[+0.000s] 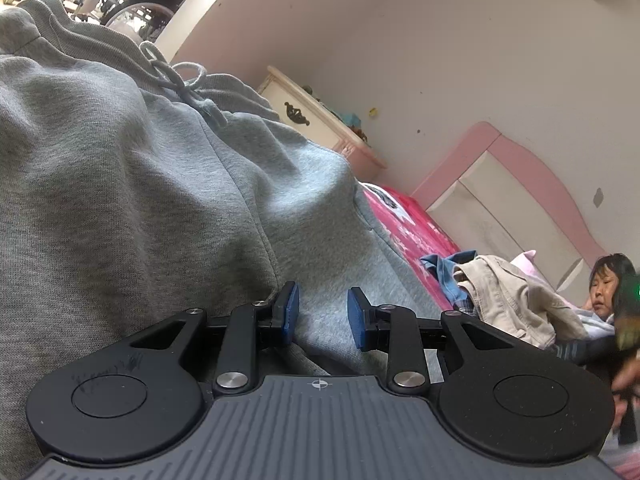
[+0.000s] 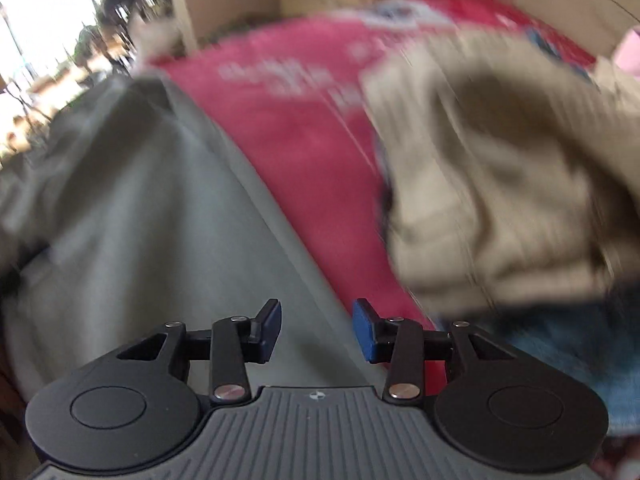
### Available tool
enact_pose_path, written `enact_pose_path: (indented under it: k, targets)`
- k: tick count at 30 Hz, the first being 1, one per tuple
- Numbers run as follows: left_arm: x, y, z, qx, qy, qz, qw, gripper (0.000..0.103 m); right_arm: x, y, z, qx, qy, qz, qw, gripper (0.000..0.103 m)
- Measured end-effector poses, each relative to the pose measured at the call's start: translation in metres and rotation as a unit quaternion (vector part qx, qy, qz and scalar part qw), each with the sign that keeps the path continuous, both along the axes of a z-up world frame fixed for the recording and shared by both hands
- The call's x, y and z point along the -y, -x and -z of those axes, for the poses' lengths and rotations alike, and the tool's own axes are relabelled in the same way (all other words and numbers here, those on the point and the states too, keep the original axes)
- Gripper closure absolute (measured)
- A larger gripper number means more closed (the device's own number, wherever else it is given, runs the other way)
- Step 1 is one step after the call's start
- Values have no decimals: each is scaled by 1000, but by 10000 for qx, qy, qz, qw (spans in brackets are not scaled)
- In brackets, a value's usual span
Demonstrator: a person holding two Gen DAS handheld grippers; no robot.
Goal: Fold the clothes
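Both grippers stand released, pads apart, grasping nothing. Left gripper (image 1: 323, 314): grey sweatpants (image 1: 140, 184) fill 9 to 12 o'clock, drawstring (image 1: 188, 88) at 11. Right gripper (image 2: 317, 330), blurred view: sweatpants at 10 o'clock, beige garment (image 2: 492, 184) at 2, red bedcover (image 2: 304, 140) between.

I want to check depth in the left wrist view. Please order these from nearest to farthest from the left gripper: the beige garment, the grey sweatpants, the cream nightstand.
1. Grey sweatpants: directly at the open jaws of the left gripper, filling the left side.
2. Beige garment: crumpled on the red bedcover, to the right.
3. Cream nightstand: farthest, against the wall behind the bed.
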State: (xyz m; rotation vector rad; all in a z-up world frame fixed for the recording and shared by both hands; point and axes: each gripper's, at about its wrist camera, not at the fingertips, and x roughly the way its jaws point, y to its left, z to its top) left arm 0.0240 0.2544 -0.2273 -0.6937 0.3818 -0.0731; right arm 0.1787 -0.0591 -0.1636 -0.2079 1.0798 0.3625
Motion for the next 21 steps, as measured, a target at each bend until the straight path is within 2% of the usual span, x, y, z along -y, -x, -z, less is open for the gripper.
enact_pose_path:
  k: [2, 4, 7, 11, 13, 16, 18, 21]
  targets:
    - [0, 0, 0, -8, -8, -3, 10000, 74, 9, 4, 9, -2, 33, 25, 10000, 65]
    - [0, -1, 0, -18, -15, -5, 10000, 74, 6, 5, 9, 204, 59, 7, 9998, 93]
    - [0, -1, -1, -36, -31, -10, 10000, 74, -1, 0, 10, 534, 242, 6, 9983, 102]
    - [1, -2, -3, -83, -66, -15, 9999, 74, 5, -15, 19, 734, 447, 456, 9953, 103]
    - [2, -3, -6, -131, -103, -15, 9999, 74, 11, -14, 11, 736, 244, 569, 9954, 103]
    - [5, -5, -11, -204, -159, -15, 9997, 74, 17, 23, -29, 1123, -286, 198, 9931, 101]
    - [6, -6, -14, -252, -196, -15, 9995, 74, 28, 54, -55, 1151, -505, -69, 9920, 101]
    - [8, -7, -19, -324, -252, -16, 9992, 74, 53, 105, -83, 1036, -455, -270, 9932, 98]
